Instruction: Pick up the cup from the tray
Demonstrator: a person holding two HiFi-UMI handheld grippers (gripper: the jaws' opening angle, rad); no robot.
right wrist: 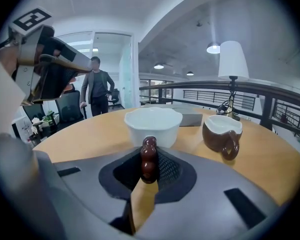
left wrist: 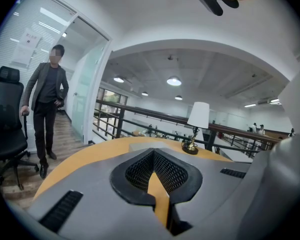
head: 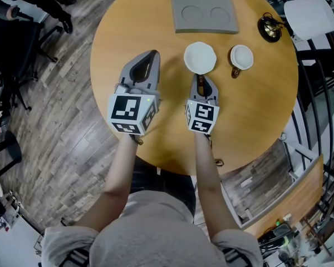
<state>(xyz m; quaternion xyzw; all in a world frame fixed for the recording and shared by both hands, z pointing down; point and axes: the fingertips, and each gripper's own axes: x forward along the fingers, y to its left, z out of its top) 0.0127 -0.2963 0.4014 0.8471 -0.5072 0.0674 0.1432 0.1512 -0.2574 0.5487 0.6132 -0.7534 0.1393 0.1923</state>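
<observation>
Two jaws of the right gripper (right wrist: 149,156) were closed on the brown beaded handle (right wrist: 148,165) of the white cup (right wrist: 153,125), the handle standing upright in the narrow gap between them. The scalloped bowl of that cup sat just past the jaw tips, its mouth facing up. From the head view the same cup (head: 200,58) was off the grey tray (head: 204,11) and nearer the person, over bare wood of the round table (head: 133,21). Whether its base rested on the table or hung just above could not be told.

The tray lay at the far edge of the table with two shallow round recesses in it, both bare. Just beside the white cup, on its right, stood a brown cup (head: 241,57) with a white inside, its handle turned toward the person; it was apart from the white cup and from the tray.

The left gripper (left wrist: 153,153) had its jaws pressed together at the tips with nothing between them, only table showing through the hollow behind. It hovered over the table left of the right gripper (head: 201,81), level with it and well apart from both cups.

Each gripper carried a marker cube (head: 132,113) at its back, with a bare forearm (head: 119,171) behind it. A lamp (right wrist: 233,59) with a white shade stood at the table's far right edge before a dark railing (right wrist: 285,109). A person (left wrist: 47,104) stood on the wood floor beside an office chair (left wrist: 7,119).
</observation>
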